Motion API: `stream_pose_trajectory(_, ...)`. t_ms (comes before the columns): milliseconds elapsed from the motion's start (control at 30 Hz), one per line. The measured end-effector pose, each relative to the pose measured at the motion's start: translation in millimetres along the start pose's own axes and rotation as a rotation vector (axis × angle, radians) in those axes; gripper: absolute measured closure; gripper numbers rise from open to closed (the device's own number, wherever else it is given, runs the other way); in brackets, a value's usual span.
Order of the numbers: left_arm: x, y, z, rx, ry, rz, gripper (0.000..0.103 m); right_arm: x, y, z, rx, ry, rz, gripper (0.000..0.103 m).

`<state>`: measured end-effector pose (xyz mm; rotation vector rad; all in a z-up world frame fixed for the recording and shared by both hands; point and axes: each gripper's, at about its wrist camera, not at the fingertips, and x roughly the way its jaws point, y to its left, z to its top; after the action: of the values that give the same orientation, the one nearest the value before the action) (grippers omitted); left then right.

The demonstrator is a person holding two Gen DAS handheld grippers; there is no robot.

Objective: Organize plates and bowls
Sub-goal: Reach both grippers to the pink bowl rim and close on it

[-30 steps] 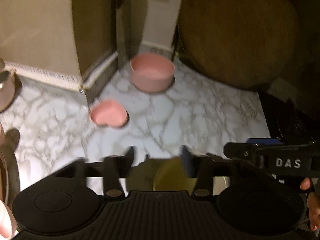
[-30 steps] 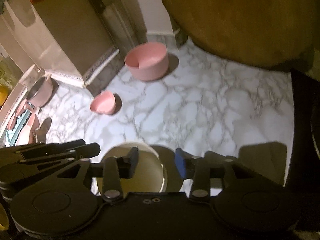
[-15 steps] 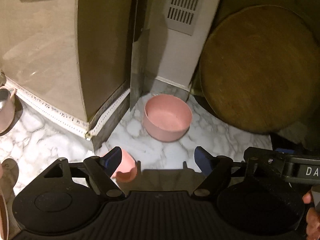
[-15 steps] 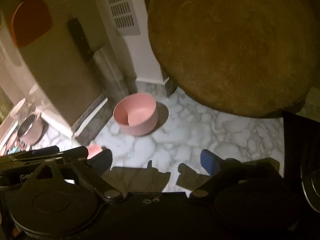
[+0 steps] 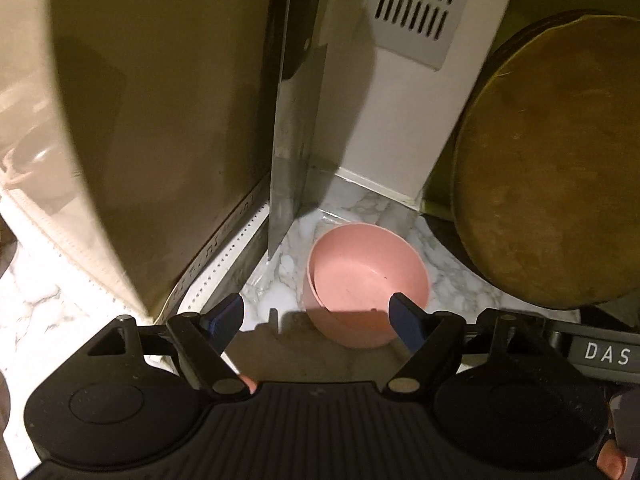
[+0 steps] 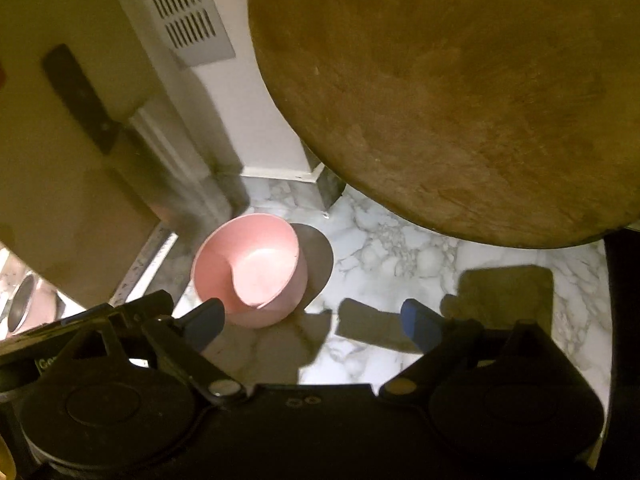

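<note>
Left wrist view: the left gripper (image 5: pixel 316 316), jaws just widened and empty, is hovering before the round pink bowl (image 5: pixel 366 282) on the marble-patterned counter (image 5: pixel 452 280). A steel cleaver (image 5: pixel 294 148) is leaning at eleven o'clock, a round wooden board (image 5: pixel 556 168) at two. The right gripper (image 6: pixel 314 322) is standing apart, empty, the bowl at its ten o'clock.

A home kitchen corner; a marble-patterned countertop (image 6: pixel 400 236) meets a white wall with a grey vent grille (image 5: pixel 416 8); a cleaver (image 5: pixel 292 168) stands against it; a round wooden chopping board (image 6: pixel 460 92) leans nearby; pink bowls (image 5: pixel 366 276) sit nested on the counter
</note>
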<state>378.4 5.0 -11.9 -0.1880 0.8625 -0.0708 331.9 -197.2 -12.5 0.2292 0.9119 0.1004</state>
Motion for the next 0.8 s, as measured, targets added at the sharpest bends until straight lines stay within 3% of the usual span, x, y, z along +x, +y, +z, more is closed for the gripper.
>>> stream_pose_trajectory(267, 46.5, 5.6, 4.9, 0.004, 0.055, 0.021, 0.024, 45.1, -4.9, 16.9, 0.037, 0.064, -0.033, 0.017)
stream_pose_trajectory(467, 68.7, 7.8, 5.2, 0.003, 0.085, 0.017, 0.024, 74.0, -5.1, 21.5, 0.055, 0.101, -0.032, 0.031)
stream_pose_trajectory(567, 74.5, 6.4, 5.2, 0.015, 0.080, 0.028, 0.024, 83.3, -2.9, 22.4, 0.058, 0.113, -0.024, 0.038)
stream_pose_trajectory(733, 78.3, 2.9, 7.2, 0.024, 0.069, 0.034, 0.025, 91.9, -2.9, 25.0, 0.078, 0.120, -0.011, 0.058)
stream_pose_trajectory(800, 78.3, 2.8, 8.1, 0.021, 0.064, 0.031, 0.029, 93.3, -2.6, 25.0, 0.075, 0.119, -0.011, 0.060)
